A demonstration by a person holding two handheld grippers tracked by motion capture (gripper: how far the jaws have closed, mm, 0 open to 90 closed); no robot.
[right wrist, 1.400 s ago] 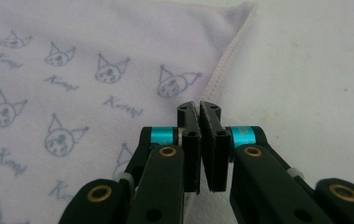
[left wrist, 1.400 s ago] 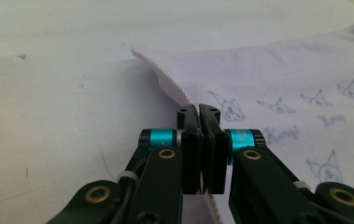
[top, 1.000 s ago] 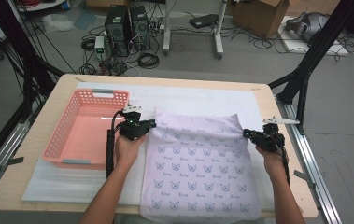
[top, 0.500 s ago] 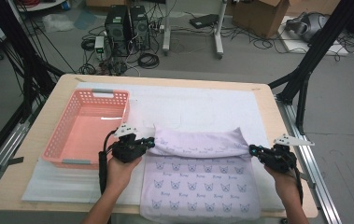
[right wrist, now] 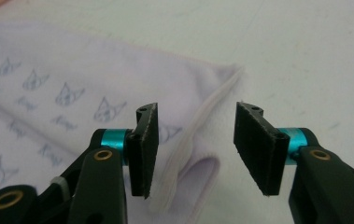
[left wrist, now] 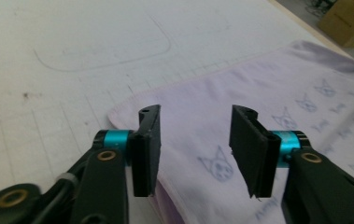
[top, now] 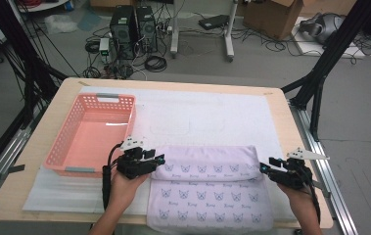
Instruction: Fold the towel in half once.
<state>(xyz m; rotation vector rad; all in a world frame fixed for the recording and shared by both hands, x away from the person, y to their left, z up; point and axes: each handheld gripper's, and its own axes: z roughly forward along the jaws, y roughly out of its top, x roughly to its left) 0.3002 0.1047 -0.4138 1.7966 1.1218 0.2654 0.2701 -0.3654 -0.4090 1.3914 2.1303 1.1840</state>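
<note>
A lilac towel (top: 207, 188) with a cat-face print lies on the white mat (top: 212, 112), its far part folded over toward the near edge. My left gripper (top: 157, 159) sits at the fold's left corner. In the left gripper view the left gripper (left wrist: 195, 140) is open over the towel (left wrist: 277, 88), its pads clear of the cloth. My right gripper (top: 264, 166) is at the fold's right corner. In the right gripper view the right gripper (right wrist: 195, 140) is open, the towel's (right wrist: 72, 70) hemmed corner lying loose between its jaws. Both pairs of jaws have just been opening.
A pink plastic basket (top: 129, 120) with nothing in it stands on the mat to the left, just beyond my left gripper. The wooden table's right edge (top: 290, 132) runs close to my right hand. Computers, cables and boxes lie on the floor beyond the table.
Both grippers pulled the towel's far edge toward the near side and folded it over. Their jaws, shut on the cloth before, now stand open and have let it go.
</note>
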